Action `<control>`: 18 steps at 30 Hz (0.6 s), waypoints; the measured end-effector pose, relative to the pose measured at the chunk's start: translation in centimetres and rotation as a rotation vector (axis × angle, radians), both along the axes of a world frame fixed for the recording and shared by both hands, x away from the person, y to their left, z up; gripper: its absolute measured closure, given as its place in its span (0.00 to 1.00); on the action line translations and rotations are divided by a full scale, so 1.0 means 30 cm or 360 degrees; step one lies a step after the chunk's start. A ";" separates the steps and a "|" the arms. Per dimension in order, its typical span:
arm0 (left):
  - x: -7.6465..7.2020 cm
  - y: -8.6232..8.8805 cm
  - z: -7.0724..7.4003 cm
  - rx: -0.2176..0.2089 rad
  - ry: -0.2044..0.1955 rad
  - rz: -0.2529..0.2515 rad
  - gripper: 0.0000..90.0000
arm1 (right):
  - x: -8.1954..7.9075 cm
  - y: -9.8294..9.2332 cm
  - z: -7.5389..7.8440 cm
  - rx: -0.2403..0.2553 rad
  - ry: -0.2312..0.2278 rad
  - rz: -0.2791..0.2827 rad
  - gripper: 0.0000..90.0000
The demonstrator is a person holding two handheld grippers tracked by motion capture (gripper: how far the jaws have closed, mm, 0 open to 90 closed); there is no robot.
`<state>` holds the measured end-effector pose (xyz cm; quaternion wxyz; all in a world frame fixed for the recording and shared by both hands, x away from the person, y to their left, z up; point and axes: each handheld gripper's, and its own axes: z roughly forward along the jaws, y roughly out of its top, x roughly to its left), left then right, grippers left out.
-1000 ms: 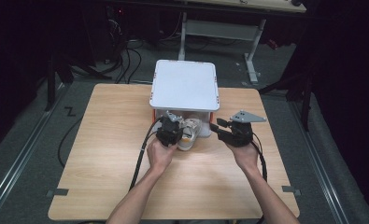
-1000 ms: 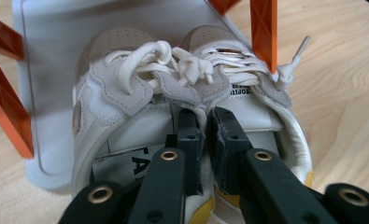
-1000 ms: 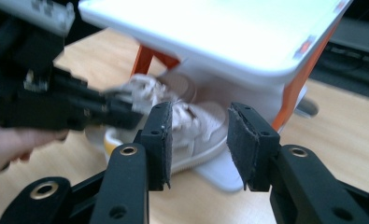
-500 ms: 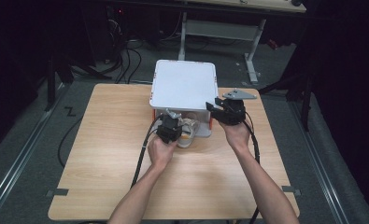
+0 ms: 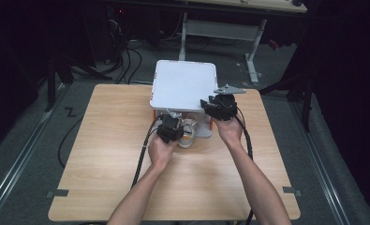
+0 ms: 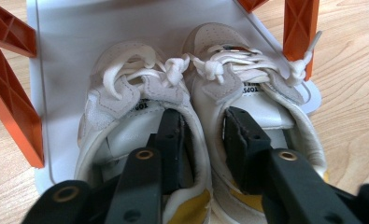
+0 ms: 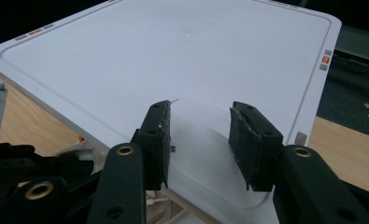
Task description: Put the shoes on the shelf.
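Note:
A pair of white lace-up shoes stands on the lower white shelf of a small rack with orange legs. My left gripper reaches into them, one jaw inside each shoe. The two adjoining shoe walls are between the jaws, which have just been opening and stand slack. My right gripper hovers open over the near right corner of the rack's white top plate, with nothing between its fingers.
The rack stands at the back middle of a wooden table. Cables trail from both grippers toward the near edge. Beyond the table are a dark floor with cables and a desk frame.
My right gripper has moved back and left, from beside the rack to above its near right corner. The left hand has stayed at the shoes.

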<state>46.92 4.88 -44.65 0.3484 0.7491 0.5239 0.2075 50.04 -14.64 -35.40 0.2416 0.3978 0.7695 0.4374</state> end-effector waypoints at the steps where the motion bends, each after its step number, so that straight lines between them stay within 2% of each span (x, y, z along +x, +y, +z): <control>1: 0.000 0.002 0.001 0.0003 0.0001 -0.0002 0.70 | 0.000 -0.001 0.000 -0.0002 -0.0002 0.0006 0.65; 5: -0.007 -0.002 0.006 0.0008 0.0002 0.0000 0.61 | 0.003 -0.003 0.000 -0.0002 -0.0002 0.0010 0.65; 8: -0.010 0.000 0.015 -0.0033 0.0010 0.0005 0.56 | 0.004 -0.004 -0.001 -0.0002 -0.0003 0.0004 0.65; 12: -0.018 0.000 0.021 -0.0027 0.0002 0.0009 0.53 | 0.004 -0.001 -0.001 -0.0003 -0.0006 -0.0003 0.66; 18: -0.054 0.003 0.069 -0.0058 -0.0080 -0.0038 0.48 | 0.003 0.000 -0.002 -0.0007 -0.0011 -0.0012 0.66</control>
